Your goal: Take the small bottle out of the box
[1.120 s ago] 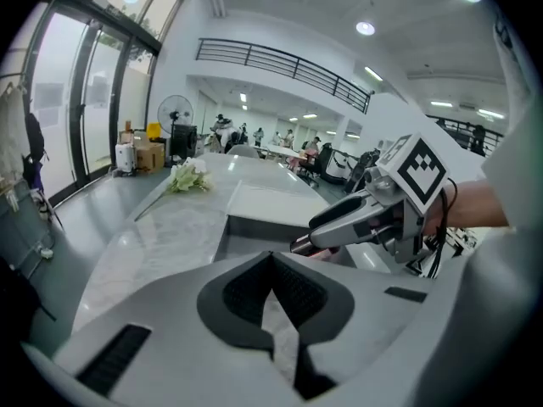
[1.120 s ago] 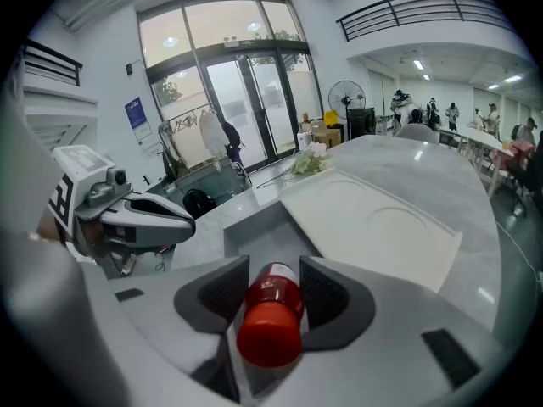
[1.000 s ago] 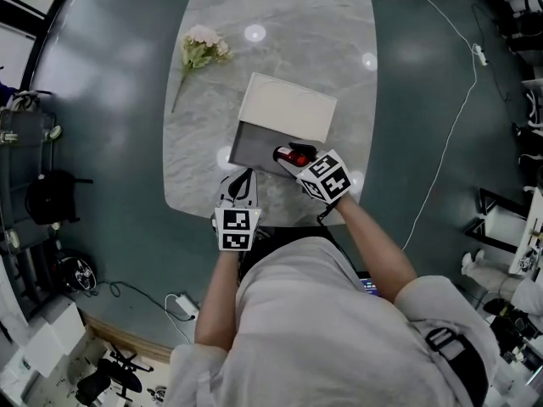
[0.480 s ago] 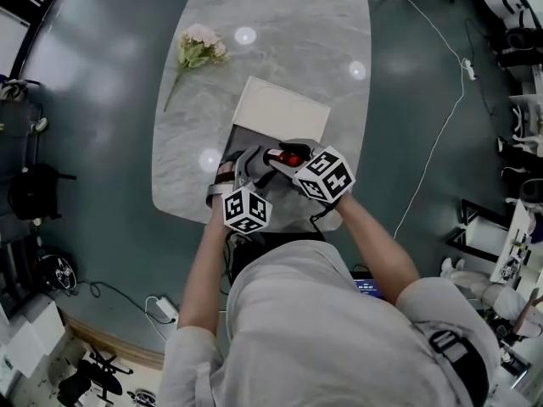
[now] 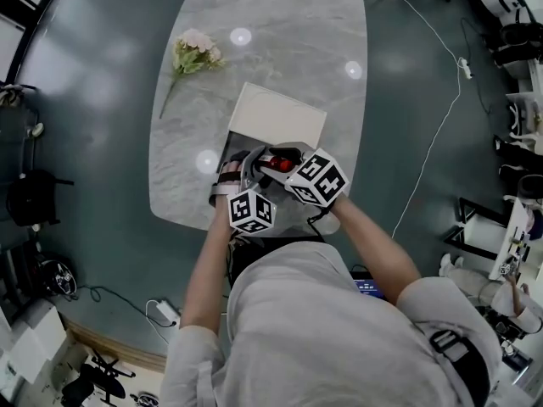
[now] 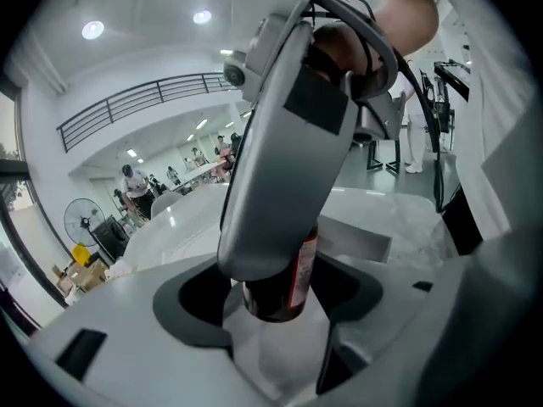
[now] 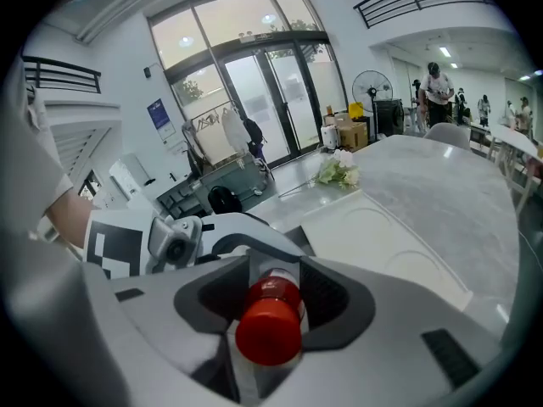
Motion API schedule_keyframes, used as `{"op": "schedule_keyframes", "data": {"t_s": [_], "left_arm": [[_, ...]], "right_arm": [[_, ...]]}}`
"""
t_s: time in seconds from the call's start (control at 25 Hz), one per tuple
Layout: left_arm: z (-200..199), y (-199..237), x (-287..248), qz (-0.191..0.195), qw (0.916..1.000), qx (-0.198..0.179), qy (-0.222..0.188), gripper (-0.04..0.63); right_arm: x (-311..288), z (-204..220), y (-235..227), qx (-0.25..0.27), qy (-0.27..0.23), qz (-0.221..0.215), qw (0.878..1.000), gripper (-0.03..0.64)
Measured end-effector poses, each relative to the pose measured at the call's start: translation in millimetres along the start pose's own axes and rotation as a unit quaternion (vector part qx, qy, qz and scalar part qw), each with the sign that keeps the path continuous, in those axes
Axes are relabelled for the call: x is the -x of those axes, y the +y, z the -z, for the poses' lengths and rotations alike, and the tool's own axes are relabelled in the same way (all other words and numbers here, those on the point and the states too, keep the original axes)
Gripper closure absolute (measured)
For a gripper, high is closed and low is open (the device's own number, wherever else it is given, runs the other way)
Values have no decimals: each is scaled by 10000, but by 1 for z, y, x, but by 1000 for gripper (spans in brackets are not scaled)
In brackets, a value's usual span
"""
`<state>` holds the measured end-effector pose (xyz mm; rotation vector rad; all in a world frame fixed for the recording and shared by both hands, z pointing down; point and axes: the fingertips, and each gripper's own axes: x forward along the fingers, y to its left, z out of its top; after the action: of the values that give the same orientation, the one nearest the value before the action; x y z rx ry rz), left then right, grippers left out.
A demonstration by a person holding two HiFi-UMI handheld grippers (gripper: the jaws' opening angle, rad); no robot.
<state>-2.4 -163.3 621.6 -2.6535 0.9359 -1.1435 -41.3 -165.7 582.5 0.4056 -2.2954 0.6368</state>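
Presently your right gripper (image 5: pixel 278 161) clamps the small dark glass bottle with red cap (image 7: pixel 269 333) just above the white open-lidded box (image 5: pixel 277 115). The bottle's long axis points base-first between your left gripper's (image 5: pixel 246 166) wide-open jaws, which are not pressing on it.

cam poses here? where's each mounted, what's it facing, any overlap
Head view: on the person's head, steeply down at marble table, open box, left gripper, right gripper; forearms, torso show.
Left gripper view: on left gripper, along its open fingers at small bottle's base; right gripper, right hand show.
Right gripper view: on right gripper, along fingers shut on the red cap; left gripper, left forearm beyond.
Shared: the bottle, in all three.
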Motion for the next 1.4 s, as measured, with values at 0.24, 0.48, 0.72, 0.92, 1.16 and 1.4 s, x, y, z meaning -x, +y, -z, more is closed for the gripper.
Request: {"op": "schedule_keyframes", "data": {"t_s": [0.24,0.48,0.72,0.92,1.16,1.4], "left_arm": [[-2,0,-2,65,10000,5,59,354],[-3,8,-3,86,9985,540,-4,359],[-16,27,14,-172,9877,1509,-372,359],[-26,31,33,-374,9694,2329,-680,359],[-38,39,66,-706,9544,2719,-1012,359],[-58,46,104,-1017,9455,2771,-1374,359]], "right_arm": [[2,-6,-1,-29,-74,-111,9999,418],[12,-20,-8,18,-688,114,9976,402],[61,-41,-12,-75,-2098,717,9751,383],[99,-34,-16,-636,-3081,1145,9423,387],[143,-20,-22,-760,-3535,2026,9101,522],[189,-7,-16,-596,-3700,2859,8819,578]]}}
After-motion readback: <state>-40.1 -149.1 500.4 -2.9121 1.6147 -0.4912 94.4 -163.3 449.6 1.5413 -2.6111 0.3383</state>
